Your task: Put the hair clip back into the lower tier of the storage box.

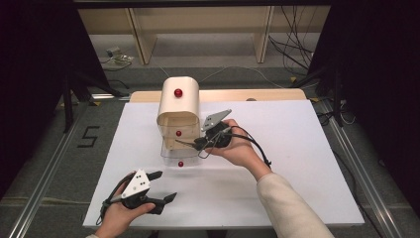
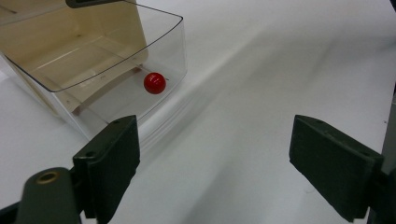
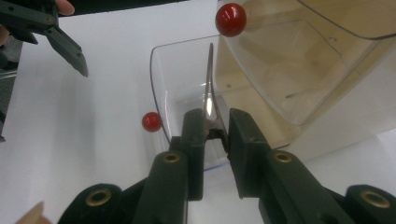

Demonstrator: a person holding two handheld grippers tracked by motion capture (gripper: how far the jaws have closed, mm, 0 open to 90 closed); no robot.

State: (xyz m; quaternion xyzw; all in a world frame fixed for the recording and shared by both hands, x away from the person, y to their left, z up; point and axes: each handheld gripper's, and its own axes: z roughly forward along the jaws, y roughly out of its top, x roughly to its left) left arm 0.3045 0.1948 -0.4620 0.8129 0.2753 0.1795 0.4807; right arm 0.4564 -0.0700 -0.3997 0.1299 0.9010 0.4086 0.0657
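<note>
A cream mini drawer cabinet (image 1: pixel 178 106) stands at the table's middle, with clear drawers and red ball knobs. Its bottom drawer (image 1: pixel 171 156) is pulled out, knob (image 1: pixel 181 163) toward me. My right gripper (image 1: pixel 199 144) is shut on a thin metal utensil (image 3: pixel 208 88), seen edge-on, whose tip reaches over the open drawer (image 3: pixel 177 93). The upper drawer's knob (image 3: pixel 230 19) hangs above it. My left gripper (image 1: pixel 166 185) rests open near the front left, jaws wide apart with nothing between them, aimed at the open drawer (image 2: pixel 107 70) and its knob (image 2: pixel 154 83). The open left gripper (image 3: pixel 60 42) appears farther off.
A white sheet (image 1: pixel 297 158) covers the table, with bare room to the right and left of the cabinet. A wooden strip (image 1: pixel 247 94) runs along the back edge. Metal rails (image 1: pixel 44 183) flank the table, and cables (image 1: pixel 297 49) lie on the floor behind.
</note>
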